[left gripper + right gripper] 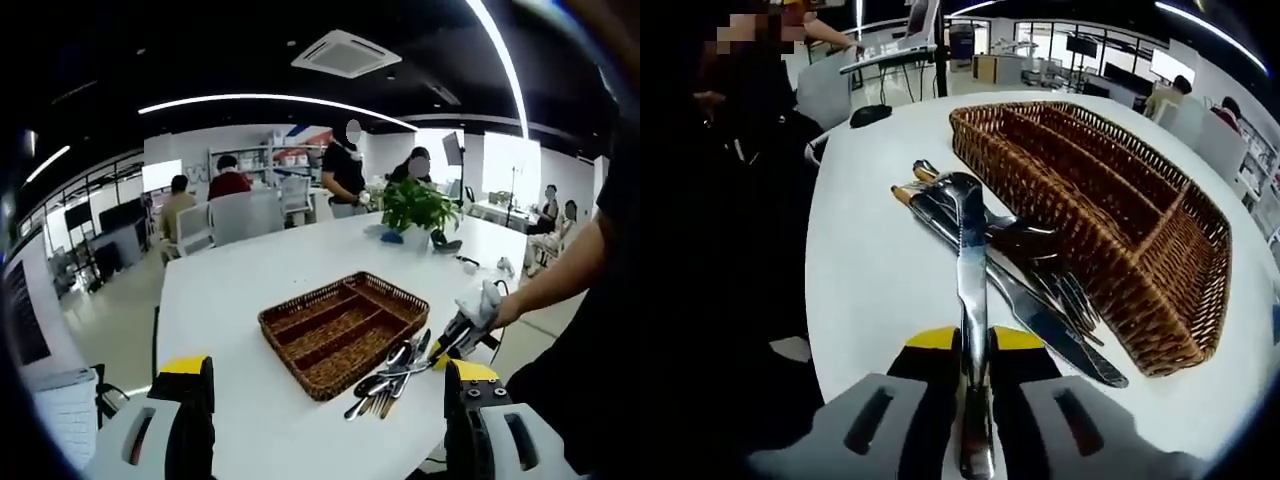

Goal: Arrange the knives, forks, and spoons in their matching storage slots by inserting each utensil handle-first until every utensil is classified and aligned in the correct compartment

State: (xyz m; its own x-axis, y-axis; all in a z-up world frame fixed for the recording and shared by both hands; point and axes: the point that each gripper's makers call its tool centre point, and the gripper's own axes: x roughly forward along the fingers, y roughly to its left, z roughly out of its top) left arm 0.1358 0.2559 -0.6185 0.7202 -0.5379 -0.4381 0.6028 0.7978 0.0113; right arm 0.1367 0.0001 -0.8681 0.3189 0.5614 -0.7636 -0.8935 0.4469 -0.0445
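Two grippers, one wicker tray, one pile of cutlery on a white table (260, 270).

Right gripper (973, 365): jaws closed narrow on a table knife (970, 300), which runs straight ahead from between them, its far end lying over the pile. Its own view shows that grip; the left gripper view shows this gripper (452, 338) from outside, in a gloved hand (487, 303), its tip at the pile, the grip itself too small to read there.

Left gripper (330, 385): jaws spread wide, nothing between them, held well back from the tray.

Cutlery pile (1025, 270): ahead of the right gripper and just right of its knife; dark-handled knives, forks and what may be a spoon bowl, crossed over one another. In the left gripper view the pile (390, 375) lies ahead and to the right, just beside the tray's near corner.

Wicker tray (1160, 250): beyond the pile, several long compartments, no utensil visible inside; seen whole in the left gripper view (300, 320).

Beyond the tray, left gripper view: potted plant (415, 210), seated and standing people.
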